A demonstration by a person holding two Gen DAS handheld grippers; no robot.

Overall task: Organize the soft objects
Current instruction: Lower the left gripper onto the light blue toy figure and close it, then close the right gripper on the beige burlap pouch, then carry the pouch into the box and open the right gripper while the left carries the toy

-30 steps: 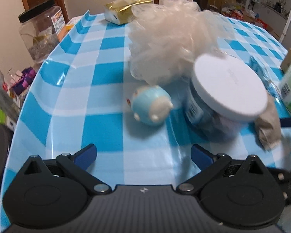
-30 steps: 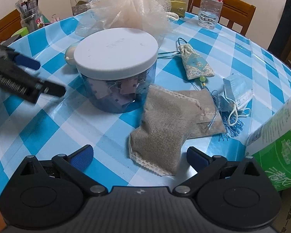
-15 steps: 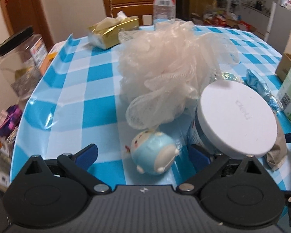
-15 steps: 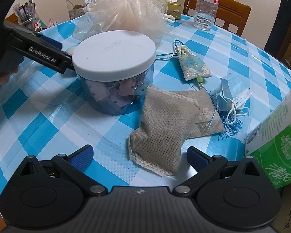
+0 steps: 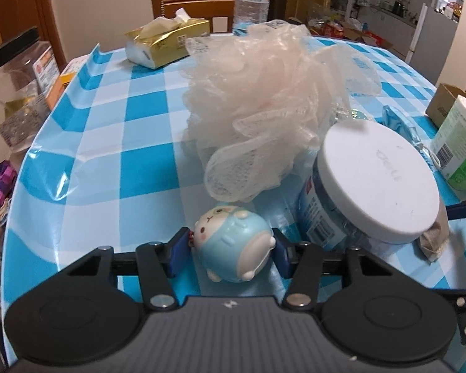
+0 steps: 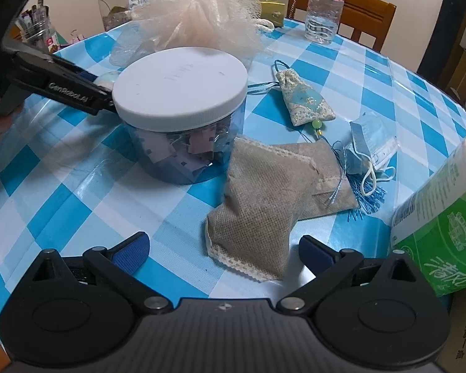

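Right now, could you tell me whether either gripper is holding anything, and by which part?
The left gripper is closing on the toy's two sides, pads touching. The right gripper is open, holding nothing.

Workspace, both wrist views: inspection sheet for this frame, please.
Surface: round table, blue-white checked cloth.
Job's things: squishy toy, mesh bath pouf, burlap pouch, brocade sachet, face mask.
Clutter: white-lidded jar, green tissue pack, gold tissue pack, water bottle.
Grippers: left gripper closing, pads at the toy's sides; right gripper open, empty.
Cables: nothing seen.
Surroundings: wooden chairs, shelves.
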